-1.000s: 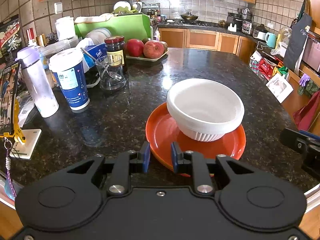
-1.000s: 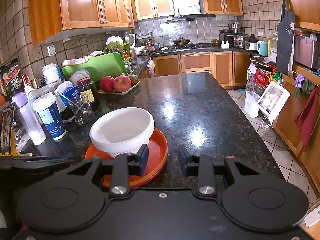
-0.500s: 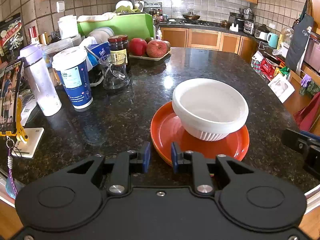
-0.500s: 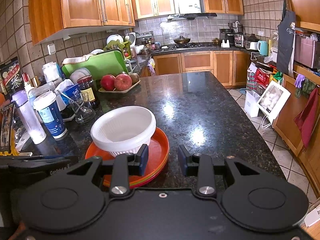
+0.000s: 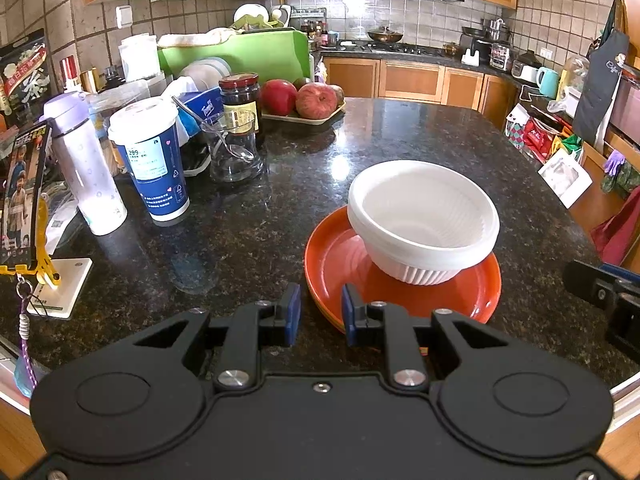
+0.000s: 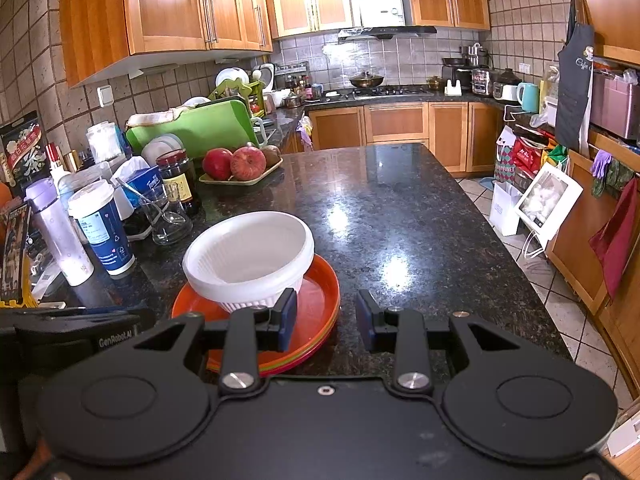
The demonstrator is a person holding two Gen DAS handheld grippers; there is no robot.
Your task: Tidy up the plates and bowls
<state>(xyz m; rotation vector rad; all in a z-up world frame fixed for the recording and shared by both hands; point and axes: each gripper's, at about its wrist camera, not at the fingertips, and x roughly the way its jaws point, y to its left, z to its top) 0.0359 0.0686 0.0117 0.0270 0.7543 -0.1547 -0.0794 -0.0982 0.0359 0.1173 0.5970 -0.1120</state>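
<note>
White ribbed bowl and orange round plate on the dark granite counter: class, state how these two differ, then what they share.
The white ribbed bowl is deep with tall fluted walls; the orange round plate is shallow and wider. The bowl sits on top; the plate lies beneath it, topping a stack of plates whose coloured rims show in the right wrist view. Both stand upright, are empty, and neither is held by a gripper.

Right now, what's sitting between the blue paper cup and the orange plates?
Nothing: only bare dark countertop between the blue paper cup and orange plates, clearest in the left wrist view.
</note>
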